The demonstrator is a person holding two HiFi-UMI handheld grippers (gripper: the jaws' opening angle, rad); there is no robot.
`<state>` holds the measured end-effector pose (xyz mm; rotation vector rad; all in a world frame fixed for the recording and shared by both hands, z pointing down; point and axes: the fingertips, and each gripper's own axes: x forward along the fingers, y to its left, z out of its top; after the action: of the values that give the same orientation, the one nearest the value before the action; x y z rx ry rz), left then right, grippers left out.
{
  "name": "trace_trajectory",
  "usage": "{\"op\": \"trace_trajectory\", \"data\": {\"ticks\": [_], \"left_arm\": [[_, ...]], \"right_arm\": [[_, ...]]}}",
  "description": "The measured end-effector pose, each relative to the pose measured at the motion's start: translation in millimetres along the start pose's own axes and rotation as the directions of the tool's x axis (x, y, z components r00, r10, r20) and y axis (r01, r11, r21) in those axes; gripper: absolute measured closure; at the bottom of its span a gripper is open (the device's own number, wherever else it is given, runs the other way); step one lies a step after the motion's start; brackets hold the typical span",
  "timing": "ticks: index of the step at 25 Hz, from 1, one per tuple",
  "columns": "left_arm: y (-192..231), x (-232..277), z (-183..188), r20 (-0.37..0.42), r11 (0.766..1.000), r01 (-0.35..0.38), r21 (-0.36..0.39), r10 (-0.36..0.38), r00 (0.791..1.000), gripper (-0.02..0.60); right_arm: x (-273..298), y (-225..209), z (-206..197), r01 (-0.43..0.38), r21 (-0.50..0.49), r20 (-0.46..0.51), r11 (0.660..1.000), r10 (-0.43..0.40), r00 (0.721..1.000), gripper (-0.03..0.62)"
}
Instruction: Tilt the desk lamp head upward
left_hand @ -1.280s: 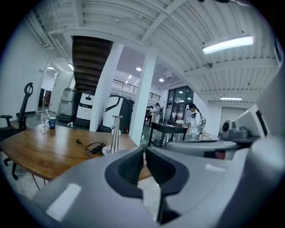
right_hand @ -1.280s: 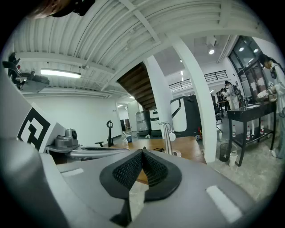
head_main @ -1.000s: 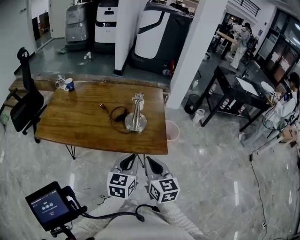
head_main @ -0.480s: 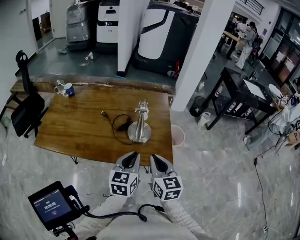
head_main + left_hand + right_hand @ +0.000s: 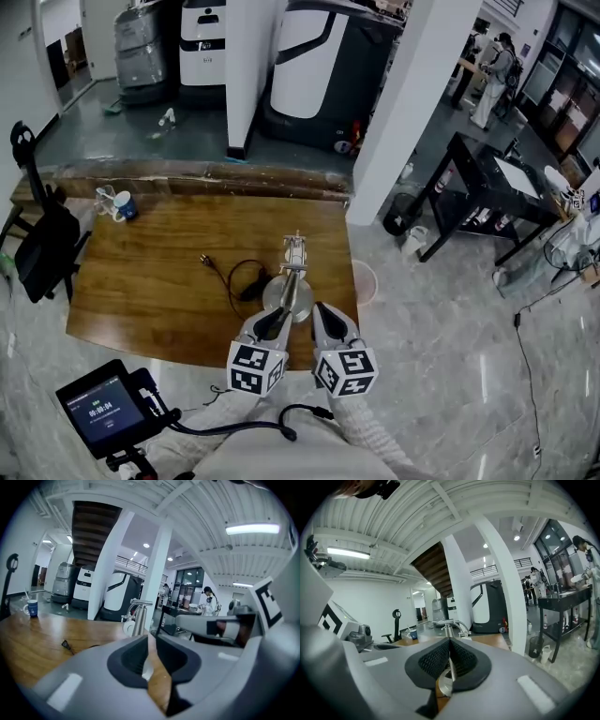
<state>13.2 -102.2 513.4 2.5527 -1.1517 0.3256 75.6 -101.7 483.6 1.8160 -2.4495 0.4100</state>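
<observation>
We see the desk lamp standing upright on the wooden tabletop, toward its right side and close to the near edge, its round silver base down and its head at the top of the metal stem. A black cable curls on the wood just left of the base and ends in a plug lying farther left. A blue mug sits well apart at the far left corner, and a black office chair stands beside the tabletop's left end. The 2 grippers hang side by side over the near edge, both aimed at the lamp. The left gripper is near the base; its jaws have just been opening and stand narrowly apart with nothing between them, the lamp showing beyond their tips in the left gripper view. The right gripper is just to its right, its jaws closed together at the tips and gripping nothing, with the lamp straight ahead of them. We cannot tell from the head view whether either gripper touches the base. A pink wastebasket stands on the floor by the tabletop's right edge.
</observation>
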Motion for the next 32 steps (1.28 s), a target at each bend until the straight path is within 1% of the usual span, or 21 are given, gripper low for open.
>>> {"op": "trace_trajectory", "data": {"ticks": [3, 7, 9, 12, 15, 19, 21, 22, 24, 26, 28, 30, 32], "left_arm": [[10.6, 21.2, 2.2, -0.020, 1.000, 0.023, 0.005, -0.023, 1.000, 0.528], [33.2, 69.0, 2.7, -0.042, 1.000, 0.027, 0.005, -0.026, 0.999, 0.506], [35.0, 77.0, -0.8, -0.053, 1.000, 0.022, -0.003, -0.022, 0.998, 0.489], [32.3, 74.6, -5.6, -0.064, 1.000, 0.012, -0.018, -0.013, 0.998, 0.471], [33.7, 75.0, -8.2, -0.080, 1.000, -0.009, -0.010, 0.008, 0.997, 0.460], [31.4, 75.2, -11.8, -0.099, 1.000, -0.025, -0.016, 0.023, 0.995, 0.457], [31.4, 75.5, -14.2, -0.104, 0.999, -0.034, -0.027, 0.031, 0.994, 0.457], [31.9, 75.2, -14.8, -0.104, 0.999, -0.040, -0.032, 0.036, 0.994, 0.457], [32.1, 74.4, -14.8, -0.102, 0.998, -0.049, -0.033, 0.046, 0.994, 0.457], [32.5, 74.1, -15.6, -0.106, 0.998, -0.059, -0.028, 0.056, 0.993, 0.457], [33.0, 74.8, -16.1, -0.108, 0.998, -0.065, -0.025, 0.062, 0.992, 0.457], [32.7, 75.7, -15.2, -0.109, 0.997, -0.069, -0.025, 0.066, 0.992, 0.457], [31.9, 76.6, -14.4, -0.111, 0.997, -0.071, -0.025, 0.068, 0.991, 0.457]], "right_arm": [[22.4, -11.2, 3.0, 0.015, 0.021, -0.009, 1.000, -0.014, 1.000, 0.582], [60.5, -38.8, -3.1, 0.013, 0.031, -0.058, 0.999, -0.011, 0.998, 0.577], [65.1, -46.1, -6.6, 0.010, 0.039, -0.080, 0.999, -0.006, 0.997, 0.577], [63.7, -49.1, -4.2, -0.011, 0.061, -0.087, 0.998, 0.016, 0.996, 0.577], [70.8, -53.4, 2.6, -0.066, 0.111, -0.099, 0.992, 0.077, 0.992, 0.577], [83.4, -59.0, 14.8, -0.150, 0.185, -0.126, 0.971, 0.175, 0.977, 0.576], [91.8, -61.9, 16.8, -0.195, 0.227, -0.155, 0.954, 0.233, 0.960, 0.565], [96.0, -61.4, 15.8, -0.224, 0.256, -0.175, 0.940, 0.273, 0.946, 0.549], [102.6, -58.9, 13.2, -0.277, 0.345, -0.208, 0.897, 0.360, 0.909, 0.518], [108.1, -56.9, 14.3, -0.311, 0.460, -0.210, 0.832, 0.442, 0.872, 0.491], [115.0, -55.1, 19.9, -0.330, 0.577, -0.179, 0.748, 0.509, 0.842, 0.479], [123.3, -53.2, 27.0, -0.341, 0.684, -0.128, 0.645, 0.566, 0.815, 0.479], [131.0, -50.8, 30.4, -0.348, 0.763, -0.085, 0.545, 0.618, 0.781, 0.469]]}}
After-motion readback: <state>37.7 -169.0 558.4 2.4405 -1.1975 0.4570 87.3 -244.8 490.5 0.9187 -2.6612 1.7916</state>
